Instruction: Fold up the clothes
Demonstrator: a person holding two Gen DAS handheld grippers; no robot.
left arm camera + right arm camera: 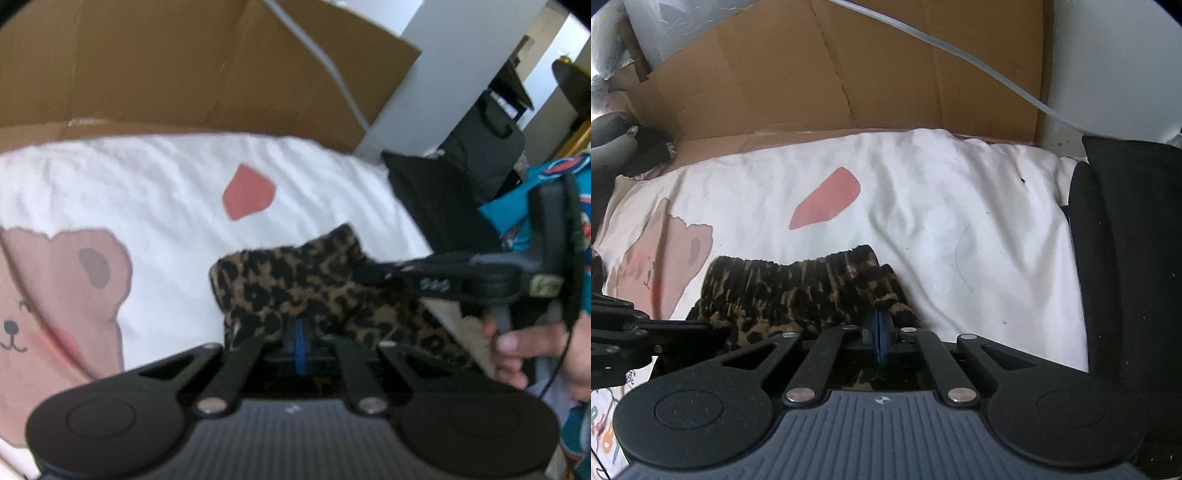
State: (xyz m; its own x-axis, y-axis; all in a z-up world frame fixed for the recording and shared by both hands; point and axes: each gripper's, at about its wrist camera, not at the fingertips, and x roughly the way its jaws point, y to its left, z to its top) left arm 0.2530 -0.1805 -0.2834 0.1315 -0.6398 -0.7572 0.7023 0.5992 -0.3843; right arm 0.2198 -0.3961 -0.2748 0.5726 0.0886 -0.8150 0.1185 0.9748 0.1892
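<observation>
both grippers, left (300,334) & right (880,332), were clenched on the leopard-print garment (798,288) (thin pinches), so fabric could've been slipped if tugged unevenly.

Leopard-print garment (798,288), white bedsheet (960,221)

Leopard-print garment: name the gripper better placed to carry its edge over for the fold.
Probably right: the right gripper is shut on the leopard-print garment by its outer waistband corner. The left gripper grips mid-fabric.
</observation>
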